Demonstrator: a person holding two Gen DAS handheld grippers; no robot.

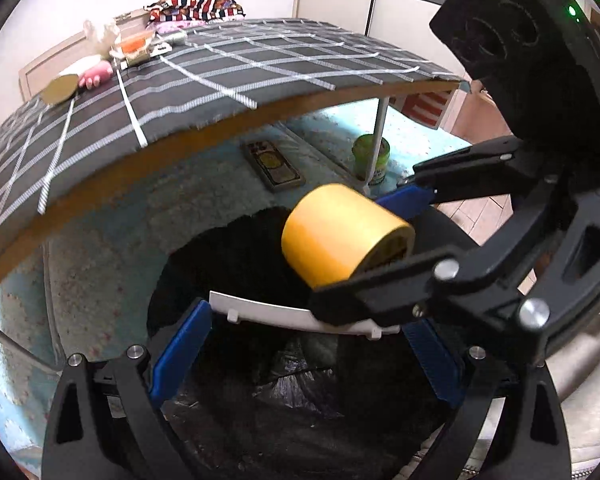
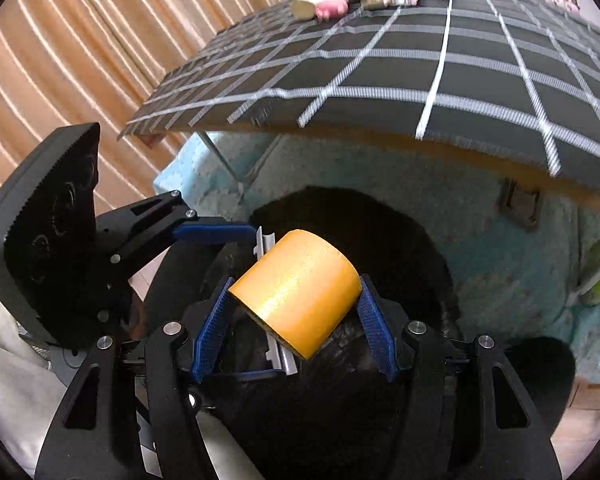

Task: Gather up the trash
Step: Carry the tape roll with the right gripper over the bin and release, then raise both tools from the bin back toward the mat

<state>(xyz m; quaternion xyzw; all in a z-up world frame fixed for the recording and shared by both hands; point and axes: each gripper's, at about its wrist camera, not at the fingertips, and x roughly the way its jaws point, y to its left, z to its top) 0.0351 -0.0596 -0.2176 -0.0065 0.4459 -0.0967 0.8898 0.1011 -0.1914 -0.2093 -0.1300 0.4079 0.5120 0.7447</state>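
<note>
My right gripper (image 2: 296, 320) is shut on a yellow tape roll (image 2: 296, 300) and holds it over the open mouth of a bin lined with a black bag (image 2: 400, 240). The left wrist view shows the same roll (image 1: 336, 240) between the right gripper's blue fingers (image 1: 408, 196). My left gripper (image 1: 312, 356) is shut on the bin's white lid flap (image 1: 276, 312) and holds it up. The bag's inside (image 1: 300, 392) shows below. In the right wrist view the left gripper's blue finger (image 2: 216, 232) presses on the flap's edge (image 2: 266, 242).
A low table with a dark grid-patterned cloth (image 1: 220, 76) stands just beyond the bin, with small items at its far edge (image 1: 100, 60). Under it lie a turquoise rug (image 1: 100, 220), a flat packet (image 1: 274, 168) and a green jar (image 1: 374, 158). Curtains (image 2: 80, 60) hang left.
</note>
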